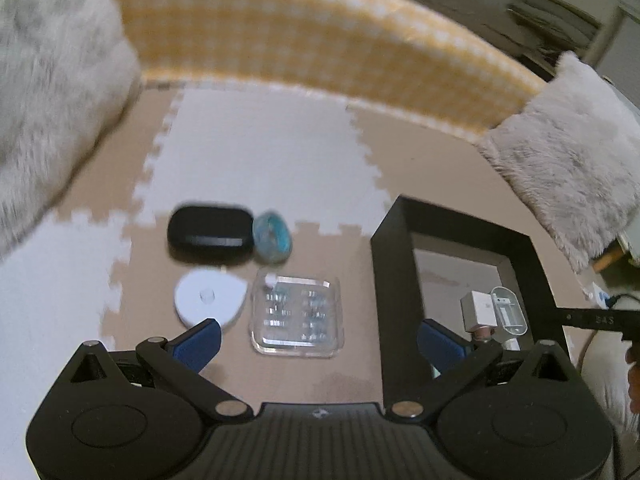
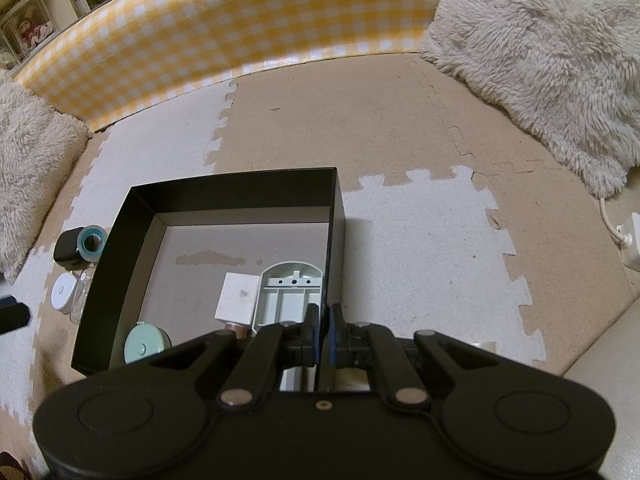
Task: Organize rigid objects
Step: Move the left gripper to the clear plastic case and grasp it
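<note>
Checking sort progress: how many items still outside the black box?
4, all left of the black box: black case, teal tape roll beside it, white round device, clear plastic case. The claw bodies may hide more.

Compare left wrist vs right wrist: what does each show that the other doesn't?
Left wrist only: the open left gripper and the whole clear plastic case.
Right wrist only: the shut right gripper, a mint round container in the box, and a wall plug.
Both: black box, black case, teal tape roll, white round device.
</note>
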The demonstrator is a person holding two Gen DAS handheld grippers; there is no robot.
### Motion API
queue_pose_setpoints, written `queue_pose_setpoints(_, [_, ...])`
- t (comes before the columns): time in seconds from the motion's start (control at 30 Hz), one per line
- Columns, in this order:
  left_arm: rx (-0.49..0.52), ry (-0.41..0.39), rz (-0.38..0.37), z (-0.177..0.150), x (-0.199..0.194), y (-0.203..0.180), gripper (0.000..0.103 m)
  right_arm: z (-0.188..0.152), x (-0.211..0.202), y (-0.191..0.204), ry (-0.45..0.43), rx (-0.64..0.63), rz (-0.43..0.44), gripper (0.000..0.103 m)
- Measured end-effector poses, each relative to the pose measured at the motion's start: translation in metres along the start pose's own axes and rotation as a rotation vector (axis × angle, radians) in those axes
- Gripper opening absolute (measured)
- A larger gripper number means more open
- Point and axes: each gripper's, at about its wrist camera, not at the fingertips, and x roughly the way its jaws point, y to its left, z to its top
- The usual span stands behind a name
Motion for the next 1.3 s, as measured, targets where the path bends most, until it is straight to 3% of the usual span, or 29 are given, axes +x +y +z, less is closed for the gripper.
queue_pose_setpoints(0.2, [-0.084, 0.073, -0.015, -0.004, 0.033, 0.013, 0.103, 0.000, 0.000, 0.000, 0.000, 0.003, 0.002, 0.005])
queue_pose_setpoints(0.33, [-0.077, 0.087, 0.026, -0.003, 0.049, 0.016, 0.103, 0.000, -0.001, 0.001, 0.002, -0.001, -0.003, 0.005])
queue_pose_setpoints(0.47, [-0.076, 0.103, 0.012, -0.001, 0.062, 0.015, 0.102, 0.000, 0.000, 0.002, 0.005, -0.005, -0.009, 0.005])
queue_pose_setpoints(0.6, [-0.046, 0.079, 0.035, -0.002, 0.070, 0.009, 0.102, 0.000, 0.000, 0.002, 0.007, -0.003, -0.010, 0.005])
queue_pose_setpoints(0.87, [0.006, 0.037, 0.076, -0.004, 0.065, 0.011, 0.075, 0.000, 0.000, 0.004, 0.007, -0.004, -0.014, 0.005])
queue_pose_setpoints(0.97, [0.003, 0.042, 0.060, -0.004, 0.062, 0.013, 0.069, 0.000, 0.000, 0.004, 0.006, -0.004, -0.013, 0.005])
queue_pose_setpoints(1.17, [0.081, 0.040, 0.053, -0.011, 0.067, -0.001, 0.086, 0.000, 0.000, 0.003, 0.007, -0.005, -0.014, 0.005])
queue_pose_setpoints(1.3, [0.086, 0.022, 0.048, -0.013, 0.068, -0.001, 0.087, 0.000, 0.000, 0.004, 0.007, 0.000, -0.011, 0.005])
